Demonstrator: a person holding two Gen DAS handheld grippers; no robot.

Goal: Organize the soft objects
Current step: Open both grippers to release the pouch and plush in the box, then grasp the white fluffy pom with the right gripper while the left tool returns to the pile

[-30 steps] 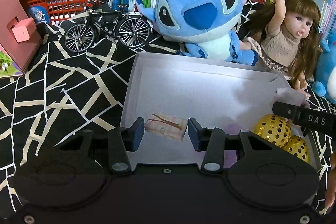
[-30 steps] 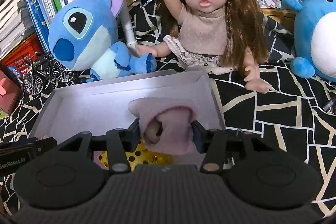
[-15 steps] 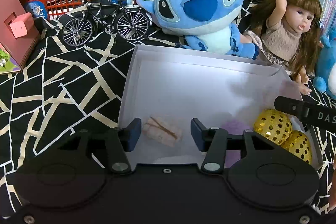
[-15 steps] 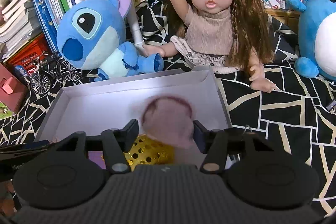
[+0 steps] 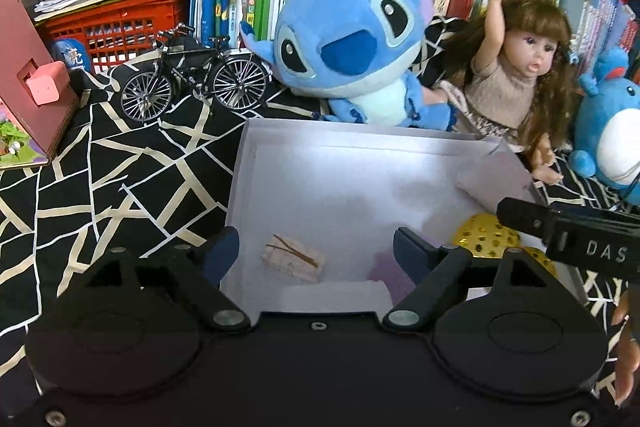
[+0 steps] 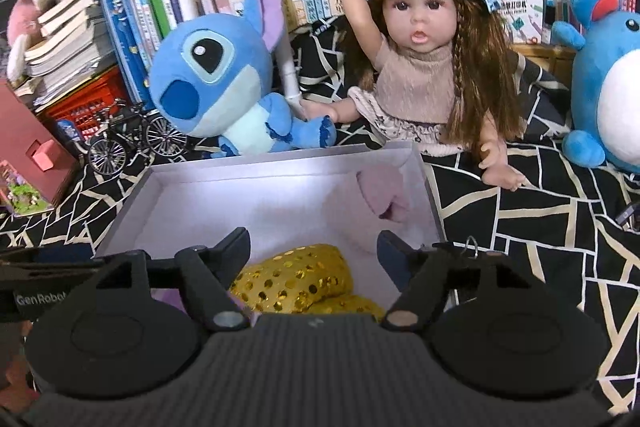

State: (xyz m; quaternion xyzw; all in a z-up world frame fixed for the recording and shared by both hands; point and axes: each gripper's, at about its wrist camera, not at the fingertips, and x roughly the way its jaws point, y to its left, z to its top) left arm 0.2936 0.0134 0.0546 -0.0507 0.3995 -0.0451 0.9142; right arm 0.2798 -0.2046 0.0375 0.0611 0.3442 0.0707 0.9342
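1. My left gripper (image 5: 316,247): jaws wide, empty, lower centre, above tan bundle (image 5: 293,259) in the grey box (image 5: 360,141).
2. My right gripper (image 6: 314,247): jaws wide, empty; pink plush (image 6: 382,193) lies centre-right, gold sequin pouches (image 6: 296,277) below.

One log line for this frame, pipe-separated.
left gripper: open, above tan bundle | right gripper: open, empty | pink plush toy: in grey box | gold sequin pouches: in box
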